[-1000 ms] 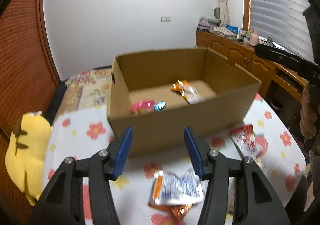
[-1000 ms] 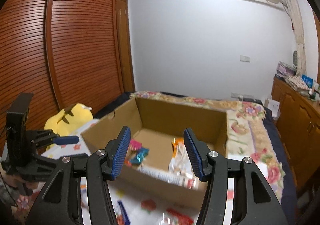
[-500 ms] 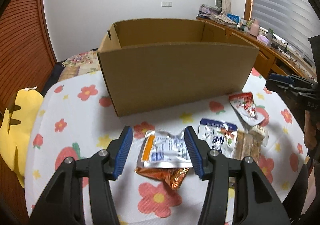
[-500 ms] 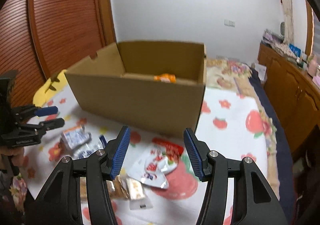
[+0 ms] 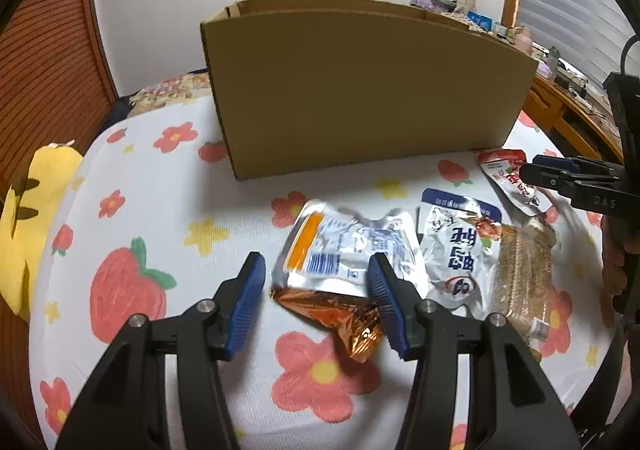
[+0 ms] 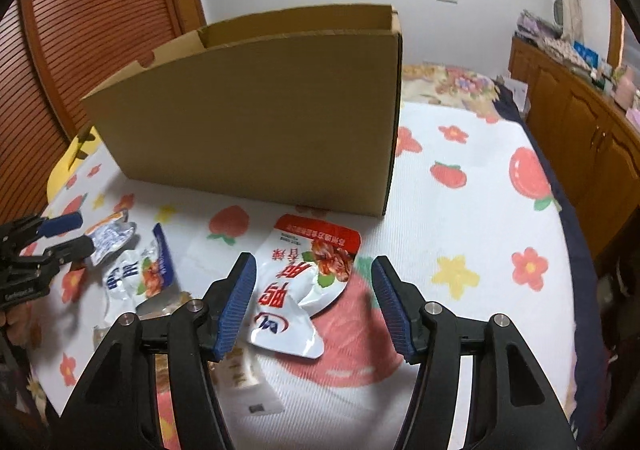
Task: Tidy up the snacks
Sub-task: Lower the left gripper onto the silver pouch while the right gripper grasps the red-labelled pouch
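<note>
Left wrist view: left gripper (image 5: 316, 278) is hanging apart over the silver packet (image 5: 344, 250); the orange wrapper (image 5: 340, 314) at six o'clock is risking a double pick. Right gripper (image 6: 312, 286), jaws just widening, is straddling the red pouch (image 6: 296, 282), untouched.

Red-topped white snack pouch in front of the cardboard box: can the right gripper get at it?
Probably yes: the red-topped white snack pouch lies flat and uncovered between the right gripper's open jaws.

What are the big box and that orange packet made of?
The box looks like plain brown cardboard, matte, with a fluted edge visible at its corner. The orange packet seems to be shiny foil or metallised plastic: it is crinkled and shows bright glints.
</note>
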{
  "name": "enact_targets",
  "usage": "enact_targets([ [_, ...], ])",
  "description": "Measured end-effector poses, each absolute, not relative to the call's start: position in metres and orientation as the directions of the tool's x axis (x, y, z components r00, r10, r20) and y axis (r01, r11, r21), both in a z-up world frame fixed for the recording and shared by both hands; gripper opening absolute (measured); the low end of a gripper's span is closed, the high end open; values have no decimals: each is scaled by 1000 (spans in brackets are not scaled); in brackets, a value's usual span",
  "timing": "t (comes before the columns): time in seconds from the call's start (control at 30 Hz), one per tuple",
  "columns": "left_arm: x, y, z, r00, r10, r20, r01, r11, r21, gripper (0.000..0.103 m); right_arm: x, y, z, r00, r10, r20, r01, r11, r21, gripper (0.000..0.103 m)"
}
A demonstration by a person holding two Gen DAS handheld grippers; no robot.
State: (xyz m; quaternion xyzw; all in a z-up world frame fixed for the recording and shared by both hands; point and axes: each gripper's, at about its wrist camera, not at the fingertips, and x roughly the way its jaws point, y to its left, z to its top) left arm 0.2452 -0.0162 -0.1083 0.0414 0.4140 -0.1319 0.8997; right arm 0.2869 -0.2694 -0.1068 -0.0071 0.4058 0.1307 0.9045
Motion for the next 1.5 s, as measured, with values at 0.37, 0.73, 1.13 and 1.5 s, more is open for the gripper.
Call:
enact_targets([
  [0.37,249,-19,-109,611,-237,-755,286,956,-68,71,299,-265,-124,603,204,-771,-237,969,71,63],
  [0.73,277,-29,-108,593,-263,-761,285,952,-107,82,299,-254,-127,601,167,-782,-251,968,13,70],
  [1.13,295,-37,-122,552,-236,-800,287,954,-83,91,300,-254,-128,602,166,-781,-251,968,12,70],
  [1.5,295,-41,-127,554,-191,-811,289,957,-28,103,300,-254,-127,600,169,-782,-254,967,14,71],
])
